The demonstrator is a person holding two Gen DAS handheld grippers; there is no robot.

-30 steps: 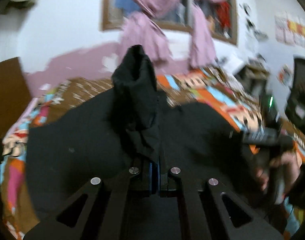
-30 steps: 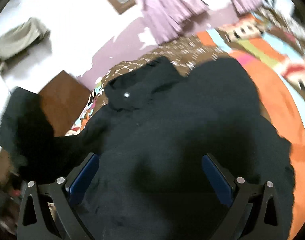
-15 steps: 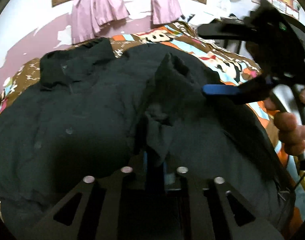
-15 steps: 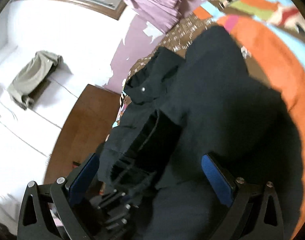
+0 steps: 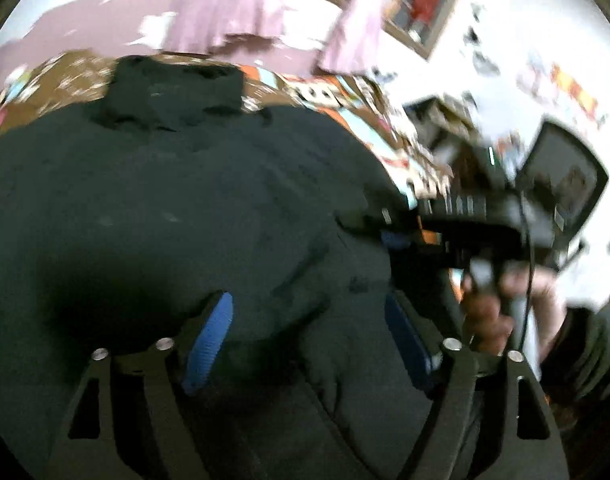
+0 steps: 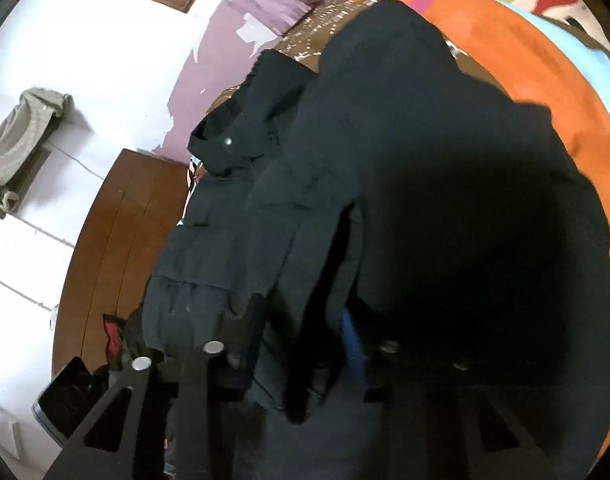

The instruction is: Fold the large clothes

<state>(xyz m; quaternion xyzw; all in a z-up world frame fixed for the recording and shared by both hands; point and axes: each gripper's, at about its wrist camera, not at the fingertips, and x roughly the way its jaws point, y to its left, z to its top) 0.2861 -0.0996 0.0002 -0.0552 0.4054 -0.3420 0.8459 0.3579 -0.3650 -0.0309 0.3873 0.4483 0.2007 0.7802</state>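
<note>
Left gripper is spreading its jaws, the blue pads standing apart over the black jacket with nothing pinched between them; the cloth lies loose under the gap. At about 3 o'clock in its view the right gripper comes in low, carried by a hand, its tip at the jacket's edge.

In the right wrist view the right gripper is closing its jaws around a raised fold of the jacket; a sliver of blue pad shows behind the cloth, but the fold hides the contact, so I cannot tell whether the pads already press on it.

Outward from there, the jacket lies spread on the bed, collar toward 11 o'clock, its body covering most of the bright patterned bedspread. A sleeve or side panel seems to be laid inward over the middle, running from 11 to 6 o'clock.

Judging by this, the folding is at an early to middle stage: one side looks brought in, while the other side and the lengthwise fold into a compact bundle remain. Dark cloth in poor light makes the layers hard to count.
</note>
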